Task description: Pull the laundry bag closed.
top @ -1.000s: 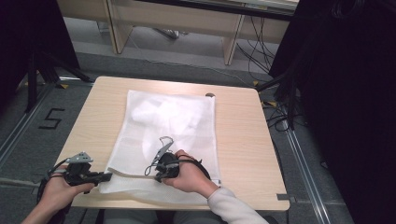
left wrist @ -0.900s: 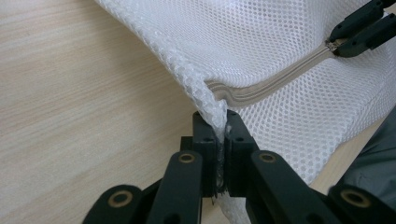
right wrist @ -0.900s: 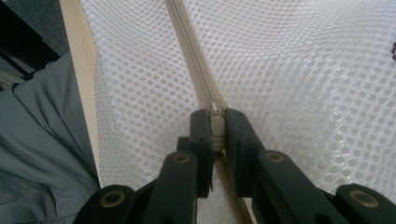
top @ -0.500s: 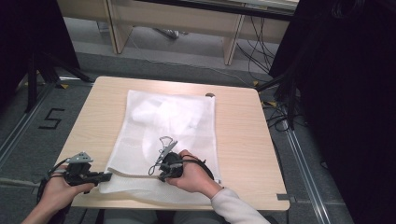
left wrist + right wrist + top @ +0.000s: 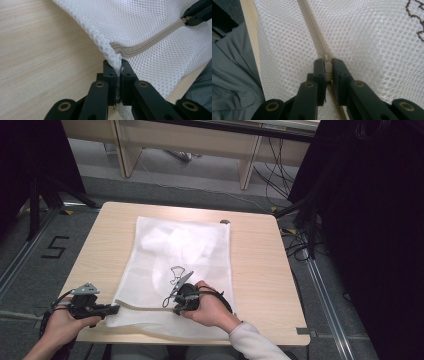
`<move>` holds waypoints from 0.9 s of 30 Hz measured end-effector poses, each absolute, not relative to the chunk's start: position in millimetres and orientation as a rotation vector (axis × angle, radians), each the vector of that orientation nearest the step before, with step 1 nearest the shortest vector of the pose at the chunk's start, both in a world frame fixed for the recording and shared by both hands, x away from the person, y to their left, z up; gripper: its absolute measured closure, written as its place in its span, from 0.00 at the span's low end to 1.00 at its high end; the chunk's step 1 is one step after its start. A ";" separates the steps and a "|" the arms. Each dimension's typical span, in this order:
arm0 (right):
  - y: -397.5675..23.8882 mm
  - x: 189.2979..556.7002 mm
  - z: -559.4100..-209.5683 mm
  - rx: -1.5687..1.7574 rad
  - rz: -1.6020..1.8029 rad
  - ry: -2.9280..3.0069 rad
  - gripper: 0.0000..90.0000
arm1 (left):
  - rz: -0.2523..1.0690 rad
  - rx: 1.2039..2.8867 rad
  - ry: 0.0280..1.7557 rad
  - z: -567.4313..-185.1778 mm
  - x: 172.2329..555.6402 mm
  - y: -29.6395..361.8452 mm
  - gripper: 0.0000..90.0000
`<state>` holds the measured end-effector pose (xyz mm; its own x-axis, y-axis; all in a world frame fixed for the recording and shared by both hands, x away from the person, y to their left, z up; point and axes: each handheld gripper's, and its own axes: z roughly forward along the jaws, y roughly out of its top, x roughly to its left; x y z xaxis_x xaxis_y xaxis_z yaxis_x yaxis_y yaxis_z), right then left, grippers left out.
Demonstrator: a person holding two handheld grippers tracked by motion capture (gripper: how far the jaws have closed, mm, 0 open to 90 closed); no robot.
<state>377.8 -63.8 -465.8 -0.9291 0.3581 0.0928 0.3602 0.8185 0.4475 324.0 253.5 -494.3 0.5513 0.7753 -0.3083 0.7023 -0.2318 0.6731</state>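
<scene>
A white mesh laundry bag (image 5: pixel 185 245) lies flat on the wooden table (image 5: pixel 260 260). Its beige zipper (image 5: pixel 145 307) runs along the near end. My left gripper (image 5: pixel 114 309) is shut on the bag's near left corner, and in the left gripper view the mesh corner (image 5: pixel 113 58) is pinched between the jaws where the zipper (image 5: pixel 150 40) ends. My right gripper (image 5: pixel 176 309) points left and is shut on the zipper pull (image 5: pixel 327 67), with the zipper tape (image 5: pixel 312 27) running away ahead of it. The right gripper's jaws also show in the left gripper view (image 5: pixel 197 12).
A small dark object (image 5: pixel 225 221) sits at the table's far edge. Wooden furniture legs (image 5: pixel 247 167) and floor cables (image 5: pixel 280 175) lie beyond the table, with black curtains on both sides. A "5" (image 5: pixel 55 247) is marked on the floor at left. The person's grey clothing (image 5: pixel 232 82) is at the near edge.
The right gripper has edged slightly to the right along the zipper. The left gripper has stayed where it was, still on the corner.
</scene>
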 end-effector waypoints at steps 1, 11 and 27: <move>-64.2 377.1 -465.1 -0.609 -0.729 -2.990 0.92 | 0.114 1.979 1.192 -494.3 324.0 253.6 0.95; -69.0 376.9 -463.7 -0.606 -0.726 -2.990 0.92 | 0.113 1.986 1.187 -494.0 324.4 254.3 0.95; -77.7 376.8 -459.1 -0.641 -0.721 -2.987 0.92 | 0.113 1.982 1.190 -494.4 324.7 254.8 0.95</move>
